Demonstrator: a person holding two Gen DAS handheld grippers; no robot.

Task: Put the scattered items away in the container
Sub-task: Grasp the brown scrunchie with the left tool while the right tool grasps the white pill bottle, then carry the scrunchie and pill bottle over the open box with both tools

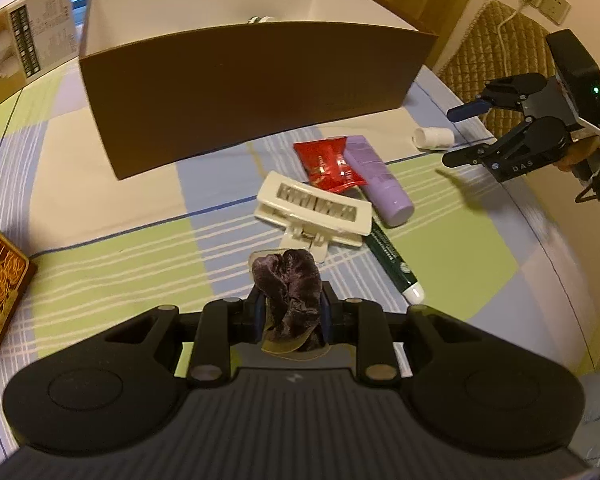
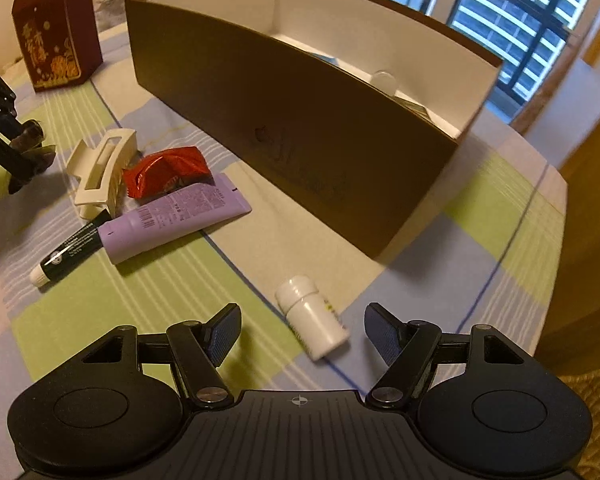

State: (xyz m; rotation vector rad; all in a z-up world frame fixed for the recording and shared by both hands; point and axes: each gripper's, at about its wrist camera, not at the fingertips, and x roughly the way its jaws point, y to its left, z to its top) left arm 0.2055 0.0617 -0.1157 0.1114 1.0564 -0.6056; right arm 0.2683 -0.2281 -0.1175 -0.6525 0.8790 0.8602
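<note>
a brown open box with white inner walls stands at 12 o'clock. before it lie a cream hair claw, a red foil packet, a lilac tube and a dark green tube, clustered and touching. a white bottle lies on its side at 2 o'clock, apart; a purple velvet scrunchie sits pinched at 6 o'clock.

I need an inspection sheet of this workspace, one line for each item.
Surface: checked cloth, pale green and blue.
Job's things: brown box; white hair claw, red packet, purple tube, dark tube, white bottle lying outside the box.
Clutter: maroon carton, printed box.
Grippers: left gripper shut on velvet scrunchie; right gripper open around the bottle.
Cables: white cord at wall socket.
Surroundings: window.
</note>
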